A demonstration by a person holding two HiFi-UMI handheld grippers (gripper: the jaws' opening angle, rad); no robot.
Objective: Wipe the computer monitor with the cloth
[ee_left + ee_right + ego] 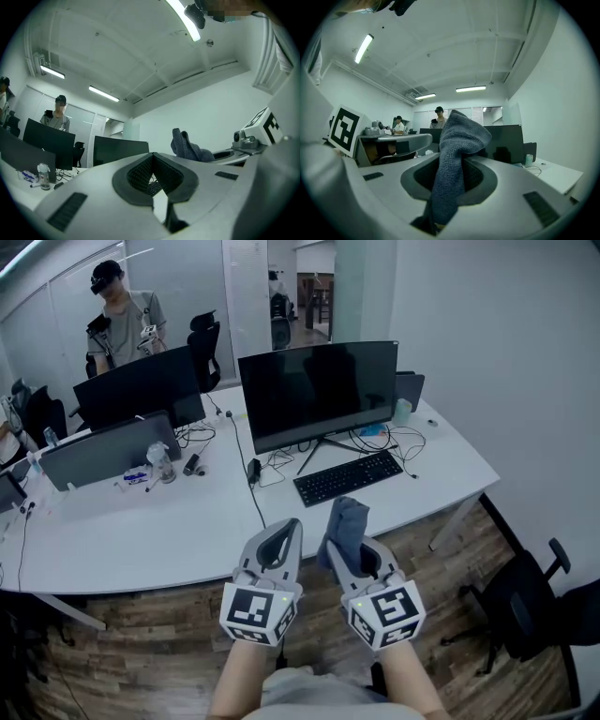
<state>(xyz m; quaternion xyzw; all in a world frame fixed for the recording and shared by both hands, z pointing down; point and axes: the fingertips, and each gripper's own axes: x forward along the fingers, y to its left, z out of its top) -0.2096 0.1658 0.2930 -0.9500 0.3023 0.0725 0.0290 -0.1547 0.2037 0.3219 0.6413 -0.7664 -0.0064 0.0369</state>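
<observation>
Our cloth (345,521), dark grey-blue and bunched, is pinched in the right gripper (359,559); its jaws are clamped on the lower part of it, and the loose upper end stands up past the jaw tips and flops over; in the right gripper view the fabric fills the gap between the jaws. We hold it in the air near the front edge of the desk (187,531), well apart from the screen. The left gripper (284,538) hangs just beside the right one, at about the same height; its jaws are closed tip to tip with nothing between them. The monitor (319,392) stands upright on the white desk ahead of us, its screen dark; a black keyboard (349,476) lies just before its stand, with cables trailing around the base. To the left we see a second dark monitor (141,390) and a clear bottle (161,463) near it; beyond that desk stands a person (127,315) in a grey shirt. A black chair (525,601) sits on the wooden floor (459,559) at our right.
</observation>
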